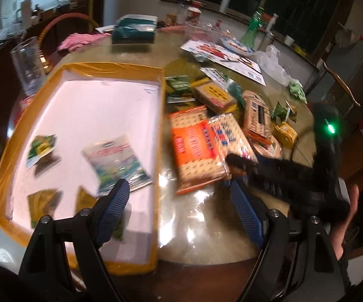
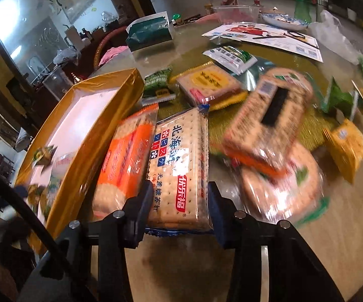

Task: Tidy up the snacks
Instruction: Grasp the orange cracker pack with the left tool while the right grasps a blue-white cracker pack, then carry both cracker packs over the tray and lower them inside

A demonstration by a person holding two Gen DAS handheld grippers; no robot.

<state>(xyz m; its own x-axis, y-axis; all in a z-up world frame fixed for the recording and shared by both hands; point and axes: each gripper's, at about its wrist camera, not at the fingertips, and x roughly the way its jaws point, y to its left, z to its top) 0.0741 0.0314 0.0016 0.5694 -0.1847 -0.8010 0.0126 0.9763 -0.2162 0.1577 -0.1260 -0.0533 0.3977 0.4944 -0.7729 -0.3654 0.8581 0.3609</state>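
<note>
Your right gripper (image 2: 178, 209) has its pads against both sides of the blue-printed cracker pack (image 2: 181, 168), which lies on the surface (image 2: 332, 239) just beside the gold-edged box (image 2: 85, 151). Your left gripper (image 1: 181, 209) hangs spread and empty over the box's near edge. You're at the pick-up step, I judge. Next, lift the pack clear of the orange cracker pack (image 2: 128, 156) touching it and carry it over the box wall.
</note>
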